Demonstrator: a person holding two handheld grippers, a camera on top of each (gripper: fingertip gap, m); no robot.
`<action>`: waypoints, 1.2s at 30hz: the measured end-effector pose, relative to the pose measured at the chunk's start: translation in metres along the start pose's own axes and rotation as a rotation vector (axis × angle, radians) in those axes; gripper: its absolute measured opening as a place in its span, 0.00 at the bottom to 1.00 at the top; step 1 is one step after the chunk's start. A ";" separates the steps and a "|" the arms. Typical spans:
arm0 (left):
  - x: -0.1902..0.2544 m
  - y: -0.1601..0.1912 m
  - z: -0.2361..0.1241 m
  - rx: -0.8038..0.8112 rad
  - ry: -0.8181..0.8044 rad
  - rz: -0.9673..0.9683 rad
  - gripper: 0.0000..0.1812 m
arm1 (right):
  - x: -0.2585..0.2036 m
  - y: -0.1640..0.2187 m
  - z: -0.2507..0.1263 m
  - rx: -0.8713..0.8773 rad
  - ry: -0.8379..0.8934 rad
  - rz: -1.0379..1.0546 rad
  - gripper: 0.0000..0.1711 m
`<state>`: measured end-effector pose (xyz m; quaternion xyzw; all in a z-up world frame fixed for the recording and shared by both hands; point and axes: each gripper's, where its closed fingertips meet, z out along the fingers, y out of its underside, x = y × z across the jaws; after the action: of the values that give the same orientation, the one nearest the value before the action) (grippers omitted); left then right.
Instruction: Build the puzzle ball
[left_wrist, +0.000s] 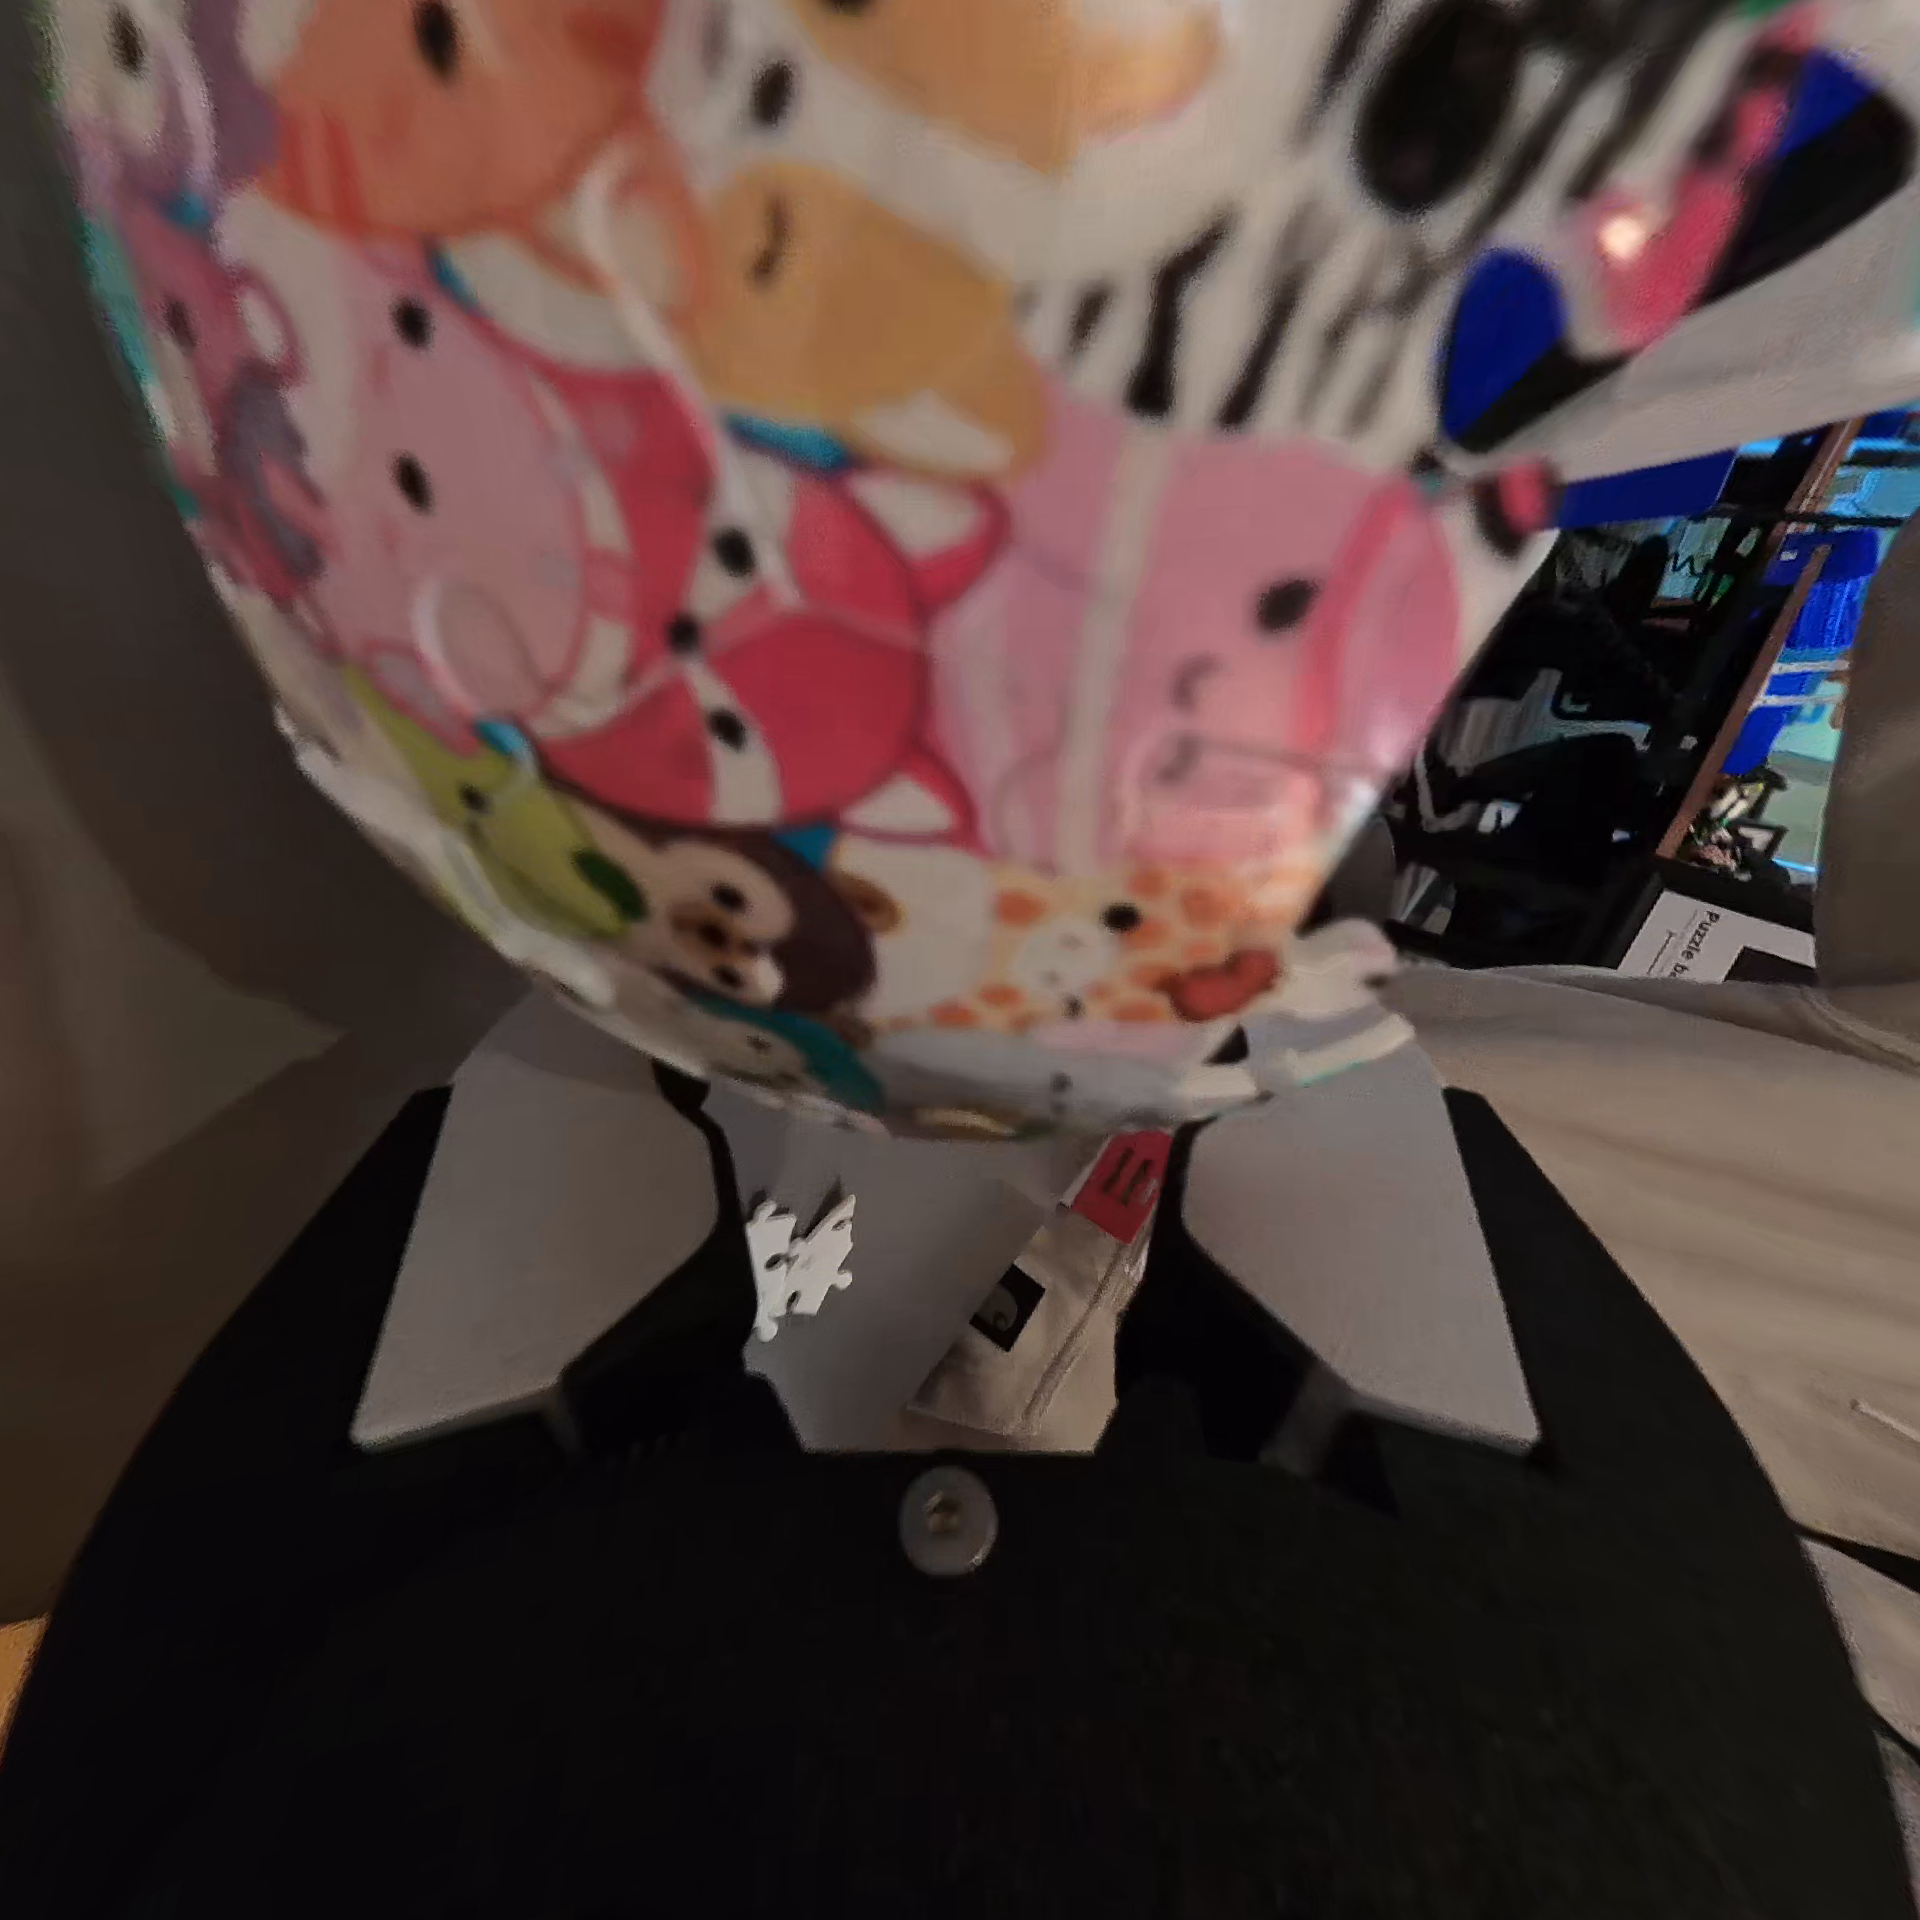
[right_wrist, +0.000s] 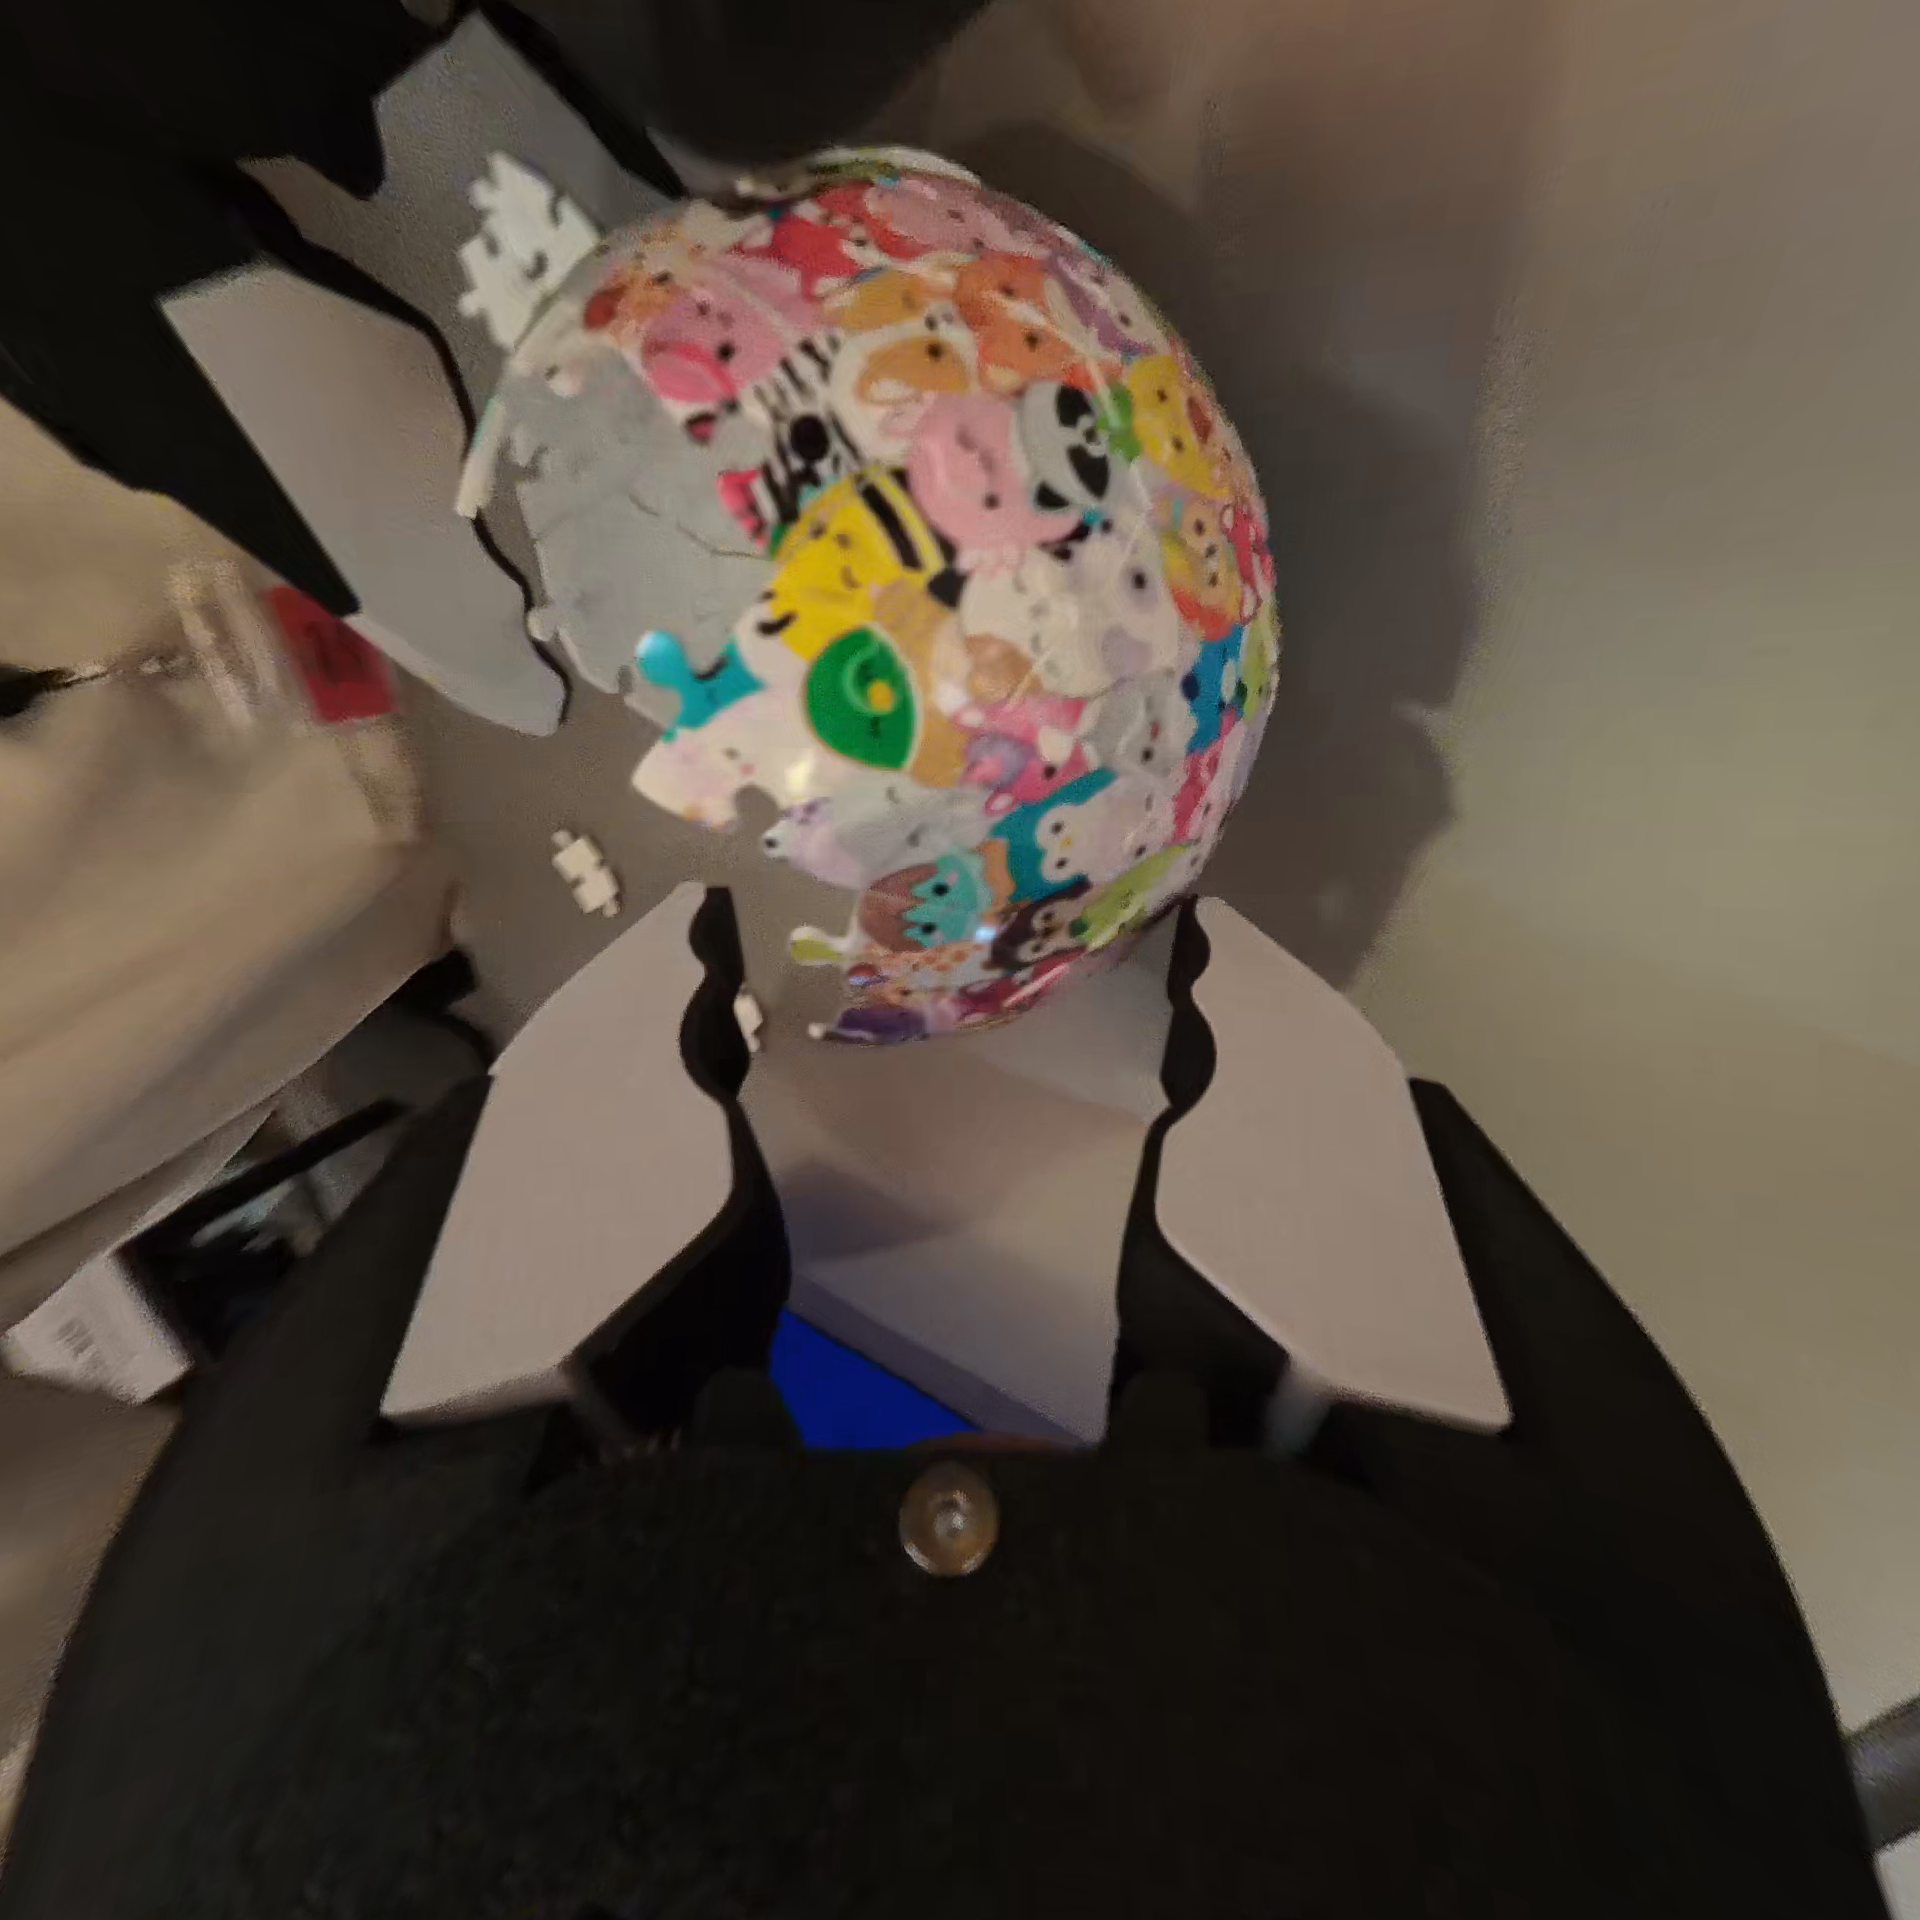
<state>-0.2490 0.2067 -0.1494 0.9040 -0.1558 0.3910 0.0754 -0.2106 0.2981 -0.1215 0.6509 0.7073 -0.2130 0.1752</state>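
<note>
One puzzle ball (right_wrist: 935, 582), partly built, hangs above the table (right_wrist: 1610, 935). Only my right view shows its open gap; my left view is filled by its pictured shell. My left hand-held gripper (left_wrist: 945, 1101) touches its underside, grip unclear. My right hand-held gripper (right_wrist: 945, 956) is open just below it. Two loose white pieces (right_wrist: 587, 871) lie beside the ball.

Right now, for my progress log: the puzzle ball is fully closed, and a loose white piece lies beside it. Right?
Not fully closed: the right wrist view shows the puzzle ball with a jagged opening on its left side, its grey inside exposed. A loose white piece does lie beside it.
</note>
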 end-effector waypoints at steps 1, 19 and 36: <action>0.001 -0.001 -0.001 0.025 -0.004 0.003 0.51 | 0.001 0.000 -0.001 0.025 0.065 0.009 0.45; 0.009 -0.008 0.013 0.105 0.066 0.009 0.53 | -0.005 0.020 0.016 -0.092 -0.027 0.046 0.52; 0.004 -0.023 -0.008 0.198 -0.055 0.043 0.49 | 0.014 -0.003 0.009 0.128 0.248 0.098 0.49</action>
<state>-0.2441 0.2291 -0.1412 0.9138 -0.1377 0.3811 -0.0272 -0.2156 0.3053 -0.1366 0.7157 0.6760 -0.1668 0.0548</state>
